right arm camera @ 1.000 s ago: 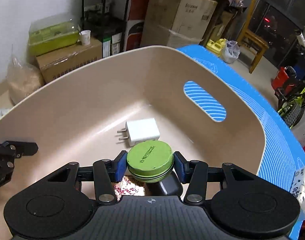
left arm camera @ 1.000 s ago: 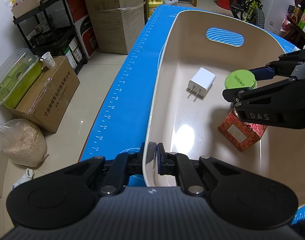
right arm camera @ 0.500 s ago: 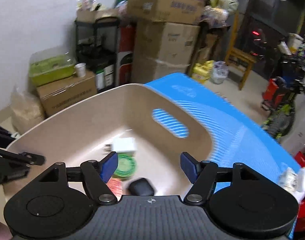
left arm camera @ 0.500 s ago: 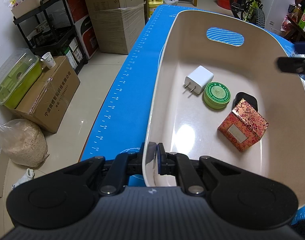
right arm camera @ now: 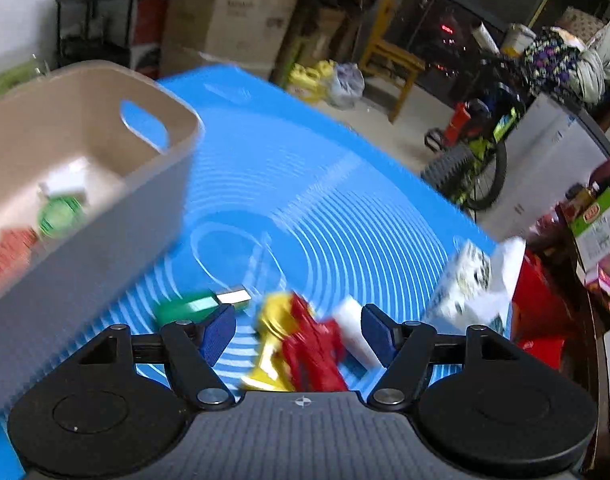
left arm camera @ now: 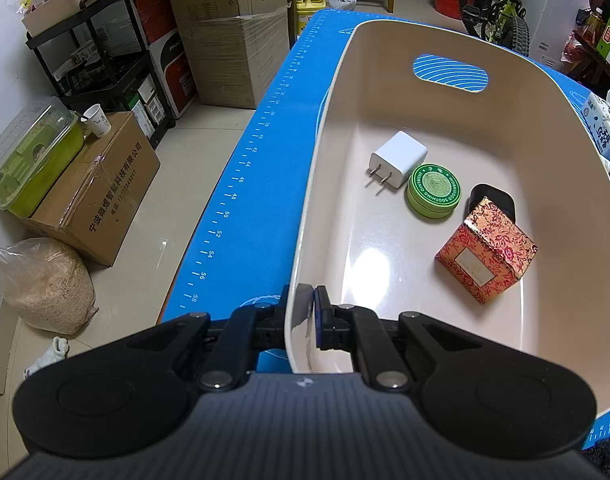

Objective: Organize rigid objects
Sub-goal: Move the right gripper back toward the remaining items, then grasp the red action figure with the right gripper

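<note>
My left gripper (left arm camera: 303,312) is shut on the near rim of the beige plastic bin (left arm camera: 329,120). In the bin lie a white charger plug (left arm camera: 399,159), a green round tin (left arm camera: 433,190), a black object (left arm camera: 493,197) and a red patterned box (left arm camera: 487,256). My right gripper (right arm camera: 297,328) is open and empty above the blue mat (right arm camera: 305,184), to the right of the bin (right arm camera: 105,216). Between its fingers lie a red and yellow toy (right arm camera: 301,344), a green USB stick (right arm camera: 197,304) and a white object (right arm camera: 351,328), all blurred.
A tissue pack (right arm camera: 473,280) lies at the mat's right edge and also shows in the left wrist view (left arm camera: 605,128). Cardboard boxes (left arm camera: 225,28), a black shelf (left arm camera: 101,64), a bicycle (right arm camera: 477,160) and a wooden chair (right arm camera: 389,60) stand beyond the table.
My right gripper let go of the green tin into the bin, opened, rose out and swung right over the mat. The left gripper has kept its hold on the rim.
</note>
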A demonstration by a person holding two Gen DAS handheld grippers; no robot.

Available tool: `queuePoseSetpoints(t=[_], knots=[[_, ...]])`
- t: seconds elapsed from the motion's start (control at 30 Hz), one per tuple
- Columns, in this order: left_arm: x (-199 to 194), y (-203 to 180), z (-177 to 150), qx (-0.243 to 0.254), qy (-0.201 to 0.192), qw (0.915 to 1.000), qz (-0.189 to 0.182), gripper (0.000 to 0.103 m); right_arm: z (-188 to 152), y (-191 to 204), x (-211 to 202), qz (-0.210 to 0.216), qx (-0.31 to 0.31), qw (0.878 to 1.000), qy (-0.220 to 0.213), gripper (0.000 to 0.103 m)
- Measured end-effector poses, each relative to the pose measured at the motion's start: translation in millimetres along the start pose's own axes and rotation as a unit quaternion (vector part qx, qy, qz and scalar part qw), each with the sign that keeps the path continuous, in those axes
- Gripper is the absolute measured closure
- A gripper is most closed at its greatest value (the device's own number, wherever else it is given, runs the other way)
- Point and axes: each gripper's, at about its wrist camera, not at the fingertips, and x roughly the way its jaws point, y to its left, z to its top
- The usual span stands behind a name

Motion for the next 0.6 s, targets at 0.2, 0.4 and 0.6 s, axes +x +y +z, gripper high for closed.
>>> queuePoseSetpoints(t=[0.2,0.4,0.6], knots=[[0.1,0.2,-0.3,0.0,0.0,1.0,0.0,0.091,-11.8,-13.6,33.6,0.007,0.016,1.0,0.026,0.029],[0.6,-0.5,-0.8,0.002,0.0,1.0,0.001,0.091,-9.2,-17.4,55.7,0.038,0.049,0.998,0.027,0.031],[0.7,-0.7,-0.9,0.002,0.0,1.0,0.001,0.091,-12.1,-16.5,59.0,0.063,0.061,0.996,0.023,0.045]])
